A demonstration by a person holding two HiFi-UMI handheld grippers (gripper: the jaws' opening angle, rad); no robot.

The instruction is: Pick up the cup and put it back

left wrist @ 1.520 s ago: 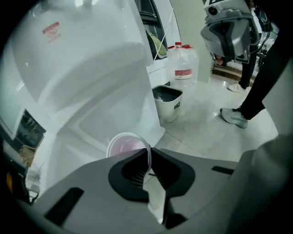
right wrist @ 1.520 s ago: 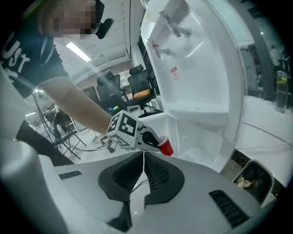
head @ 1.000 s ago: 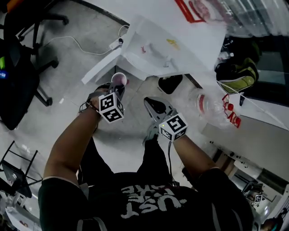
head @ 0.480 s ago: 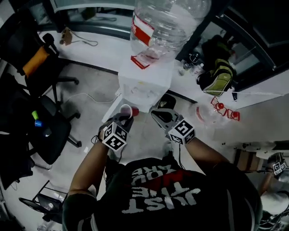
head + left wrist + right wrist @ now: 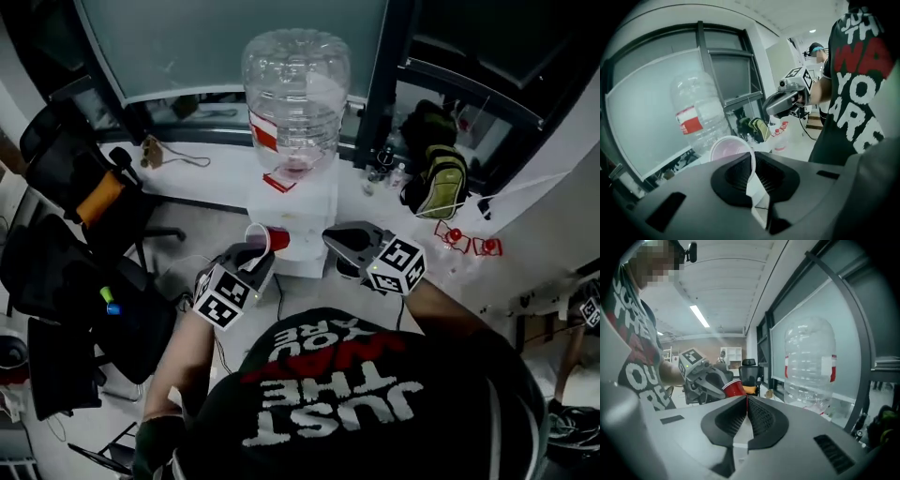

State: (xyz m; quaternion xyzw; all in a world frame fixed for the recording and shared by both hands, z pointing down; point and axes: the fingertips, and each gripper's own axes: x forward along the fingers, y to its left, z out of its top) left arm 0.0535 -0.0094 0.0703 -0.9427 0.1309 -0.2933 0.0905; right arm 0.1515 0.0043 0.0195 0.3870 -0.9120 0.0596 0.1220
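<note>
A red cup with a white inside lies tilted in front of a white water dispenser, which carries a big clear bottle. My left gripper is shut on the cup's rim. In the left gripper view the cup wall is pinched between the jaws of my left gripper. My right gripper hovers just right of the cup, shut with nothing in it. In the right gripper view my right gripper has its jaws pressed together, and the red cup shows beyond them.
Black office chairs stand at the left. A yellow-green backpack lies on the white counter right of the dispenser, with small red things nearby. A window wall runs behind the bottle.
The head view has swung up from the floor to the dispenser and window. Both grippers have risen with it, and the left one has kept hold of the cup.
</note>
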